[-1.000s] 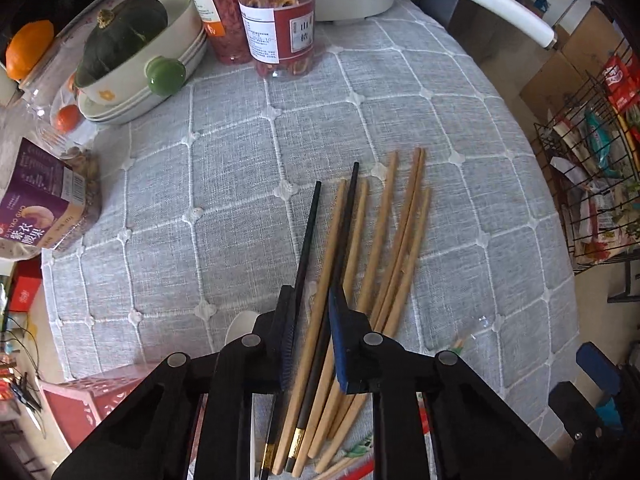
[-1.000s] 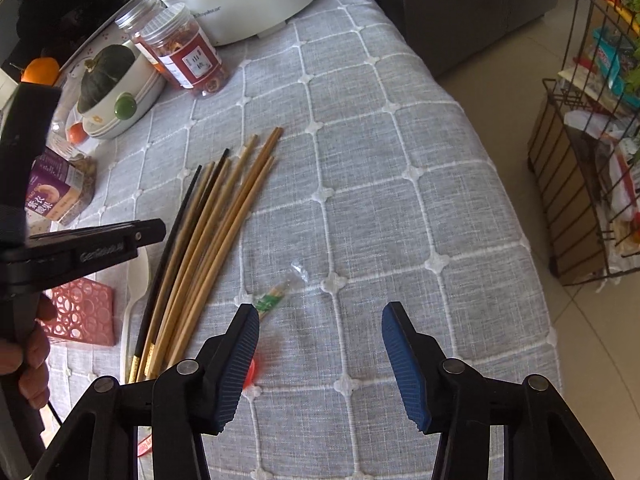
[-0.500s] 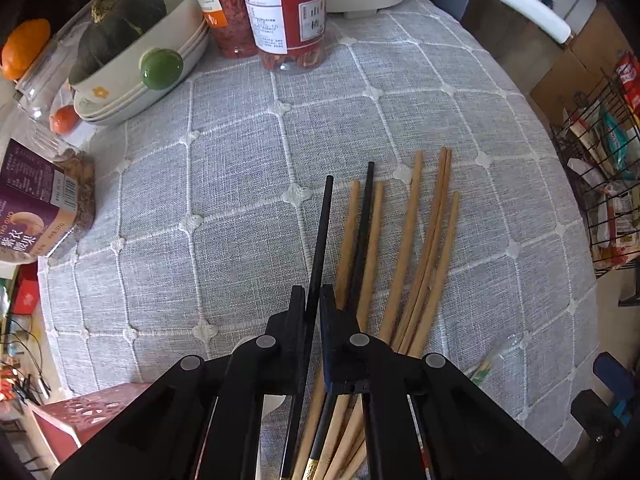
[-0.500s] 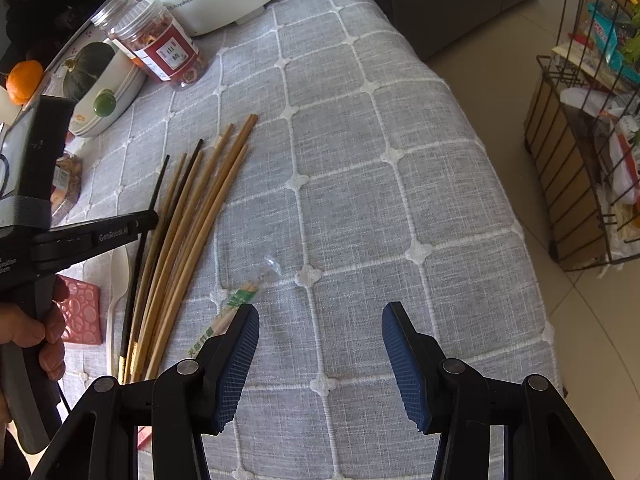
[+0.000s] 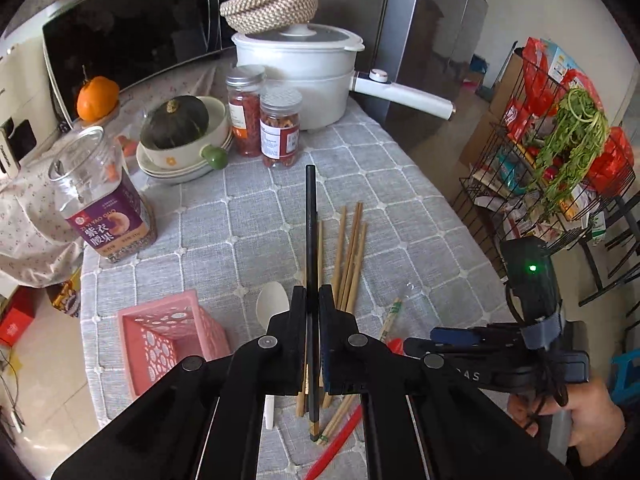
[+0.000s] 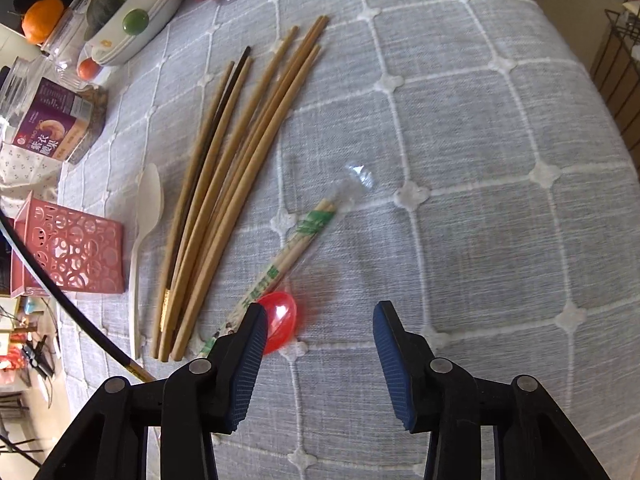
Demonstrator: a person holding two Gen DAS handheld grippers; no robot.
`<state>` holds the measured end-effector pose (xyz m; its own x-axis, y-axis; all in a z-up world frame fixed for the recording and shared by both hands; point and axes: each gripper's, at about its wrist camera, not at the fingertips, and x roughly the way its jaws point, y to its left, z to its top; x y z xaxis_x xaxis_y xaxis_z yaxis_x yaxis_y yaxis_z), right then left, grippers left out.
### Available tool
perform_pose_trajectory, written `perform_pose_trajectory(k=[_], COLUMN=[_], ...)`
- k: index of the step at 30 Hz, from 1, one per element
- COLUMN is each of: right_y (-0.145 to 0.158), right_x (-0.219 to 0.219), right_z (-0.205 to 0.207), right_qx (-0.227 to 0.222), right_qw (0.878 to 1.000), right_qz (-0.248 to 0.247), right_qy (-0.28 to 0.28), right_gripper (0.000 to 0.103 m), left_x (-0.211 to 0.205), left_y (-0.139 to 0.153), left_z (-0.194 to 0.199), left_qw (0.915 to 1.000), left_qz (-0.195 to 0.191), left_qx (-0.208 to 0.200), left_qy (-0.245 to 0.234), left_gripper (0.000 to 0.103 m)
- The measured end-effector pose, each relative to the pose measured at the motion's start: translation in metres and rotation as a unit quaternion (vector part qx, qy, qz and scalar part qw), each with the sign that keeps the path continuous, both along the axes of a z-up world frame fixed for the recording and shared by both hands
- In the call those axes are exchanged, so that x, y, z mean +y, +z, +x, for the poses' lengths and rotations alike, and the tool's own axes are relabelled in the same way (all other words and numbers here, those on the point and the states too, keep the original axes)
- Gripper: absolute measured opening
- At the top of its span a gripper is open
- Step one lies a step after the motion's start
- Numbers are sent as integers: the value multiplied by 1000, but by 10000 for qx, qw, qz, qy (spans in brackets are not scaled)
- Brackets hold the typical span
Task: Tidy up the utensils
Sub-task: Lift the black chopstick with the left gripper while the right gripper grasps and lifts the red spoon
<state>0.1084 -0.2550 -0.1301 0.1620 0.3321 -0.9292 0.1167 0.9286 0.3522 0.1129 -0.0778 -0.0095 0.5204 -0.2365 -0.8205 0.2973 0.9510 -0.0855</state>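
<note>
A grey quilted tablecloth carries wooden chopsticks, a white spoon and a pink basket.

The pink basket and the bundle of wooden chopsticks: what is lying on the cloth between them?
A white spoon lies between the pink basket and the wooden chopsticks, bowl end away from the camera. The right wrist view shows it best.

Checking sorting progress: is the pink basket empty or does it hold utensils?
Empty as far as visible: the left view looks into the pink basket and shows only bare perforated walls; its far bottom corner is hidden.
</note>
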Motion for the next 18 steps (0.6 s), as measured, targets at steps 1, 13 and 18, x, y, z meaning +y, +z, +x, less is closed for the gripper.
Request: perform_pose_trajectory(k=[1,13,18], right_y=[-3,-15,3], right_x=[3,21,22], right_z=[0,-7,-12], right_qx=[-14,-608,-855], right_qw=[10000,9967,9952], right_qz=[-11,190,11], right_qy=[34,502,469], right_gripper=[41,7,5], left_x=[7,64,85], left_y=[1,2,7], left_z=[-7,-48,-55], left_qw=[10000,9966,9949], left_qz=[-60,-610,-776], left_qx=[-65,-528,-584], left_qy=[3,176,273], left_gripper=[6,6,6])
